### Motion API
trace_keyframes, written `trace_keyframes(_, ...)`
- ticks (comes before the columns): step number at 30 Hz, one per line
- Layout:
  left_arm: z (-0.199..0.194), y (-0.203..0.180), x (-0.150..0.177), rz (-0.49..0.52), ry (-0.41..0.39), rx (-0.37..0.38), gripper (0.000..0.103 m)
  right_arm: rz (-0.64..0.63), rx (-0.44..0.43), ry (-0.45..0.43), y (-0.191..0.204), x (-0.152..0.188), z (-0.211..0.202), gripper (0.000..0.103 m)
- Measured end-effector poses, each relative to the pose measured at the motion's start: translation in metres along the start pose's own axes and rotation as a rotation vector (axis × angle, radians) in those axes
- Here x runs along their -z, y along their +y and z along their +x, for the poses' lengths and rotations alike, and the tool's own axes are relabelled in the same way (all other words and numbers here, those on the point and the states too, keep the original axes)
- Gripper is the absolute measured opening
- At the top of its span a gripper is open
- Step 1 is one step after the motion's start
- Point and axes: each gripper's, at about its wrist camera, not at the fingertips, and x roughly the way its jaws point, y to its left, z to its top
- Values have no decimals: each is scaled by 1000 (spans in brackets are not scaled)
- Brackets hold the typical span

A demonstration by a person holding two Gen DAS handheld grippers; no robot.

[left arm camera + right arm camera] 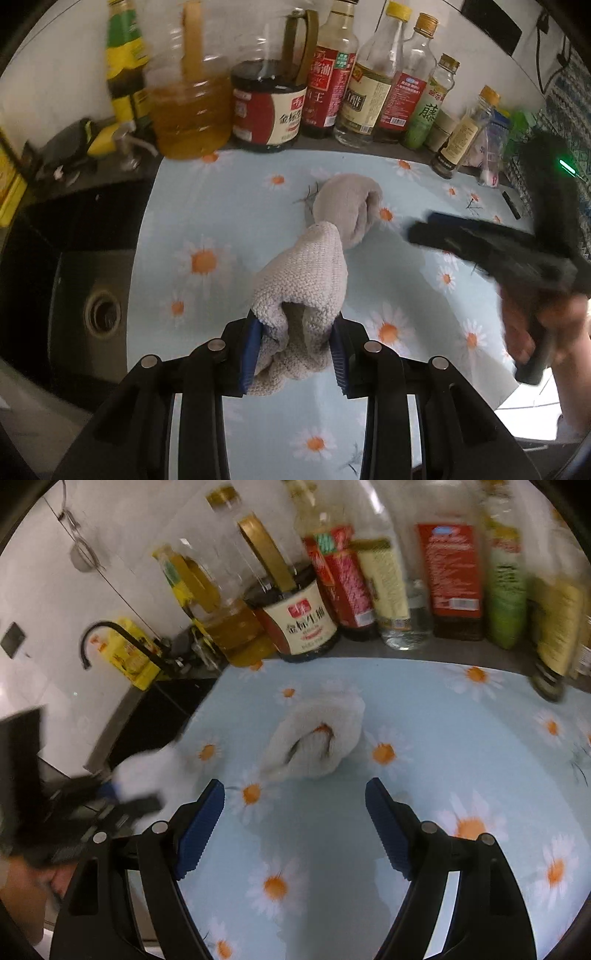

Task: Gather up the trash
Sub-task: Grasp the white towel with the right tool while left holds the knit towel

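A grey-white cloth [317, 266] lies on the daisy-print mat [229, 206]. My left gripper [297, 345] is shut on its near end; the far end is bunched on the mat [317, 738]. Small dark twig-like scraps lie beside the bunch [308, 194] and at the right [472, 206]. My right gripper [295, 812] is open and empty, just short of the bunched cloth. It shows blurred in the left wrist view [480, 240] at the right. The left gripper shows blurred in the right wrist view [110, 805] at the left edge.
A row of sauce and oil bottles [269, 107] stands along the back of the counter. A dark sink [99, 310] with a black tap [107, 635] lies left of the mat. A yellow box [133, 657] stands by the tap.
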Motion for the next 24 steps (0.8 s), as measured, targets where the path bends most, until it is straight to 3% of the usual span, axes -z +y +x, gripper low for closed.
trace_keyframes(5,-5,-2,17,-67,5,-7,32,10,14,84,-16,-20,42,78)
trace_keyframes(13,0,-8,30,-153,25,-14,32,6,-21,107,-25,-39,69,76)
trace_keyframes(17,-1,-9,37,-187,21,-20,32,-30,-2,119,-21,-43,74,50)
trace_keyframes(20,-4,-8,42,-203,19,-29,32,-51,5,113,-18,-42,71,39)
trace_keyframes(24,-10,-6,44,-211,8,-39,32,-59,6,96,-15,-40,61,33)
